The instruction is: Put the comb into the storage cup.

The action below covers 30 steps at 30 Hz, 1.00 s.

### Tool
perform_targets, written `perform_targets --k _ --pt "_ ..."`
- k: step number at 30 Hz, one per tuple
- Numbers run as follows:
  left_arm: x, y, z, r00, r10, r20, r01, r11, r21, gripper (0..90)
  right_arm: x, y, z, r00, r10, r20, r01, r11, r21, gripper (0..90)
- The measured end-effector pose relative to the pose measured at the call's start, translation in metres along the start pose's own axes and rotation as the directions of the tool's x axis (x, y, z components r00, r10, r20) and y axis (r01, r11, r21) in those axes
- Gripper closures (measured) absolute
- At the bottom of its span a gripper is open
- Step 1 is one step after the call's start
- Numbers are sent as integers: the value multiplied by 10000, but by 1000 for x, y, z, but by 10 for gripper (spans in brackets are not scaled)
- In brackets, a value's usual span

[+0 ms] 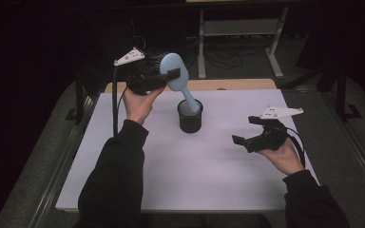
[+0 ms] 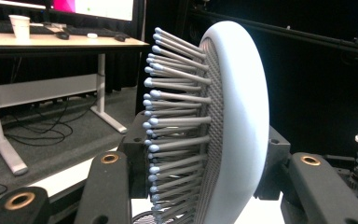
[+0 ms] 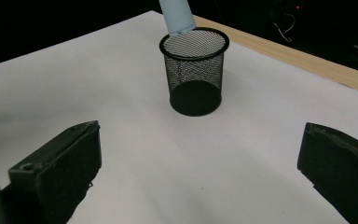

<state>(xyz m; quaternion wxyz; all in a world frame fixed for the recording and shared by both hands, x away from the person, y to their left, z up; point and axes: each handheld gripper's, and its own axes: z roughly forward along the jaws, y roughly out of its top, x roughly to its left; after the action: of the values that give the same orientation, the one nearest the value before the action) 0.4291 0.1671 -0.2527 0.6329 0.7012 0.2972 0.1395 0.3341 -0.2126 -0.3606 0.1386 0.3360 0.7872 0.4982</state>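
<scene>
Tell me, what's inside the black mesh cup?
The handle end of the light blue hairbrush dips into the black mesh cup, held by the left gripper at its head. The rest of the cup looks empty; the handle's tip is hidden behind the mesh.

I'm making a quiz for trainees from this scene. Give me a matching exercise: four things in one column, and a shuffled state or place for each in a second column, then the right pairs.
Things:
1. hairbrush
2. mesh cup
3. left gripper
4. right gripper

States or places:
A. jaws wide apart, nothing between them
B. stands upright on the white table top
C. shut on the brush head
D. pale blue, tilted, handle end at the cup's rim

Pairs: 1-D, 2-B, 3-C, 4-A
</scene>
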Motion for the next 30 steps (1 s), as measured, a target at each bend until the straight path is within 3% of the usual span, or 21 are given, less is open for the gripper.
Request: perform_targets --k 22,30 --pt "15 -5 5 9989 27 -476 -29 10000 -43 520 -2 -30 -24 9994 286 196 -279 9990 -348 0" --pt "18 -8 6 9968 346 -726 -327 9991 266 518 1 -40 -30 9992 324 234 -316 9989 -359 0"
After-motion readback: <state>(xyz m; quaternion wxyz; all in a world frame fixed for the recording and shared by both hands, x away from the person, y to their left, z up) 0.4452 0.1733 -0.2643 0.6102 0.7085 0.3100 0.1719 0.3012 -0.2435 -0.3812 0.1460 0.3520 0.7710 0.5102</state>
